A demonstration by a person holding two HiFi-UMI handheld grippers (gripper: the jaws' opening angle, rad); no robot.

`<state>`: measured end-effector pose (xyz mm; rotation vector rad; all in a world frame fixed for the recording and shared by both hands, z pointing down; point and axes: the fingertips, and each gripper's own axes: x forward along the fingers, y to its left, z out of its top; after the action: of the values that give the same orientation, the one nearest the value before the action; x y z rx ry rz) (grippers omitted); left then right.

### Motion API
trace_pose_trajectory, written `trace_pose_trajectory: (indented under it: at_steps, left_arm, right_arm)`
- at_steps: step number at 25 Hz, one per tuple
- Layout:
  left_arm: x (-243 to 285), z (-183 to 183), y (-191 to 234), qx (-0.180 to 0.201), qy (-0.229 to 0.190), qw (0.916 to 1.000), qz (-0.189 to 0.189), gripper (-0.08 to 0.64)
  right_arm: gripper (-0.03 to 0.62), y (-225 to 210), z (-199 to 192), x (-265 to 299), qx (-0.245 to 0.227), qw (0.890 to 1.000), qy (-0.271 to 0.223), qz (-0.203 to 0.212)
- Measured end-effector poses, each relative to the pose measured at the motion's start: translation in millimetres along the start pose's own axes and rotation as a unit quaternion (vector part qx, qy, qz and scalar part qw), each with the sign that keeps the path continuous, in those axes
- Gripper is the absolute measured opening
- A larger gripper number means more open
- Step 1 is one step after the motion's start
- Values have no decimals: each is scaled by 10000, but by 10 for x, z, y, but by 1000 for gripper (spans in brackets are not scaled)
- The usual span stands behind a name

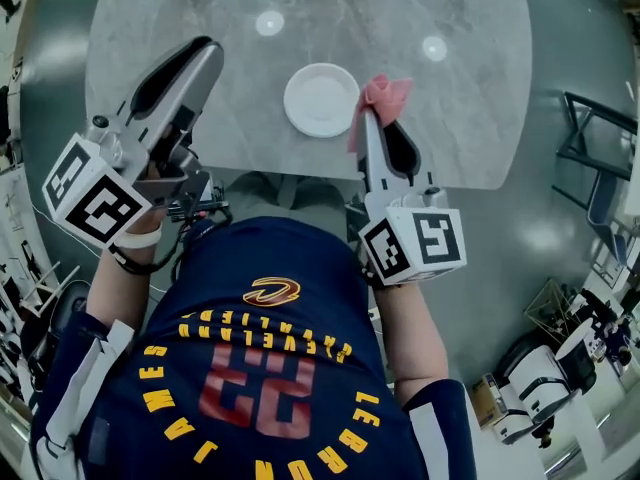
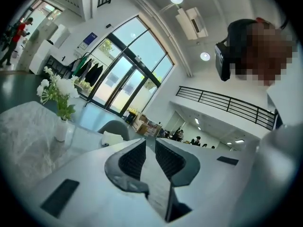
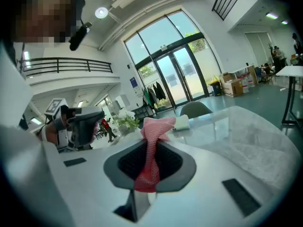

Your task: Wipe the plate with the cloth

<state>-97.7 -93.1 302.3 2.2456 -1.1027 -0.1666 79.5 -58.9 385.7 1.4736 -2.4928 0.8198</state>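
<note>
Beside the white plate (image 1: pixel 321 99), the right tool (image 3: pixel 150 161) pinches a pink mesh cloth (image 3: pixel 155 126) (bunched) — left tool (image 2: pixel 149 150) narrowly parted, empty.

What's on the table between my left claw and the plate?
Nothing: in the head view, only bare marble tabletop shows between the left claw and the white plate.

- A navy basketball jersey (image 1: pixel 270 368) with arched yellow lettering, red numerals, a gold-and-wine emblem below the collar and white panels at the shoulders.
- A white wristband (image 1: pixel 140 239) on the left wrist.
- The left tool (image 1: pixel 200 56) has a light-grey moulded shell, black ribbed pads, a white marker cube (image 1: pixel 92 193) with black squares, and thin dark cables (image 1: pixel 200 208).
- The right tool (image 1: pixel 372 128) has the same grey shell and its own cube.
</note>
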Motion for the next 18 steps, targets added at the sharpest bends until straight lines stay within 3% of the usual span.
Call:
trace_pose_trajectory:
  at_steps: [7, 18]
  left_arm:
    - [2, 165, -303, 807, -178, 9965, -156, 66]
    - [-33, 104, -370, 961, -43, 9951, -239, 64]
  right_arm:
    - [40, 414, 517, -111, -461, 9957, -685, 416]
    - [40, 485, 636, -188, -600, 9938, -855, 370]
